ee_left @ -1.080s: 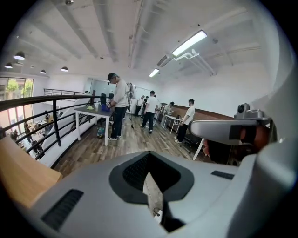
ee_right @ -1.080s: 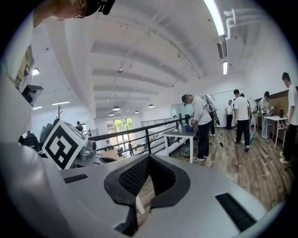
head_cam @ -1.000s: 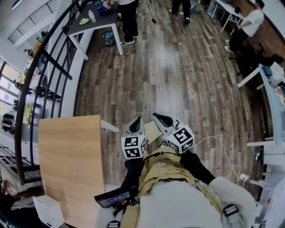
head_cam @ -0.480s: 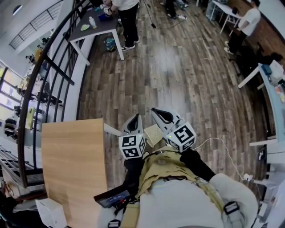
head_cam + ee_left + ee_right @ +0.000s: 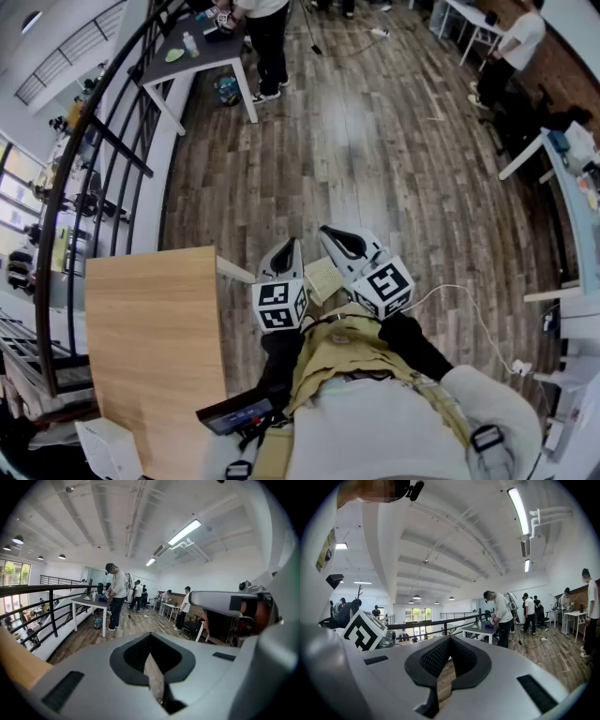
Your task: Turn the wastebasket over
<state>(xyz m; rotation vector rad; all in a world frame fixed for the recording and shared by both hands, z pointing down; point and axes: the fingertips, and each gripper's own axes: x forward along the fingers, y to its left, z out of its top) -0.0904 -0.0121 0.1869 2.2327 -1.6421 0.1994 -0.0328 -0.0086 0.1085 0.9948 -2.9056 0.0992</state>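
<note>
While the left gripper (image 5: 287, 249) and the right gripper (image 5: 333, 236) are held side by side just in front of the person's torso, both point out over the wood floor (image 5: 375, 141). Each gripper's own view shows its dark ribbed pads closed tip to tip, clenched on nothing. Only a wood-coloured sliver shows through the slit behind the tips. In the gap between the two grippers, the head view shows a small pale square with a fine grid. It may be the wastebasket (image 5: 323, 278) seen from above, though it is too small to be sure. A light wooden tabletop (image 5: 150, 347) stands at the person's left, beside a dark curved railing (image 5: 94, 150). Farther off, a person (image 5: 267, 33) stands at a grey table (image 5: 187, 58). A white cable (image 5: 464, 314) trails over the floor at the right.
</note>
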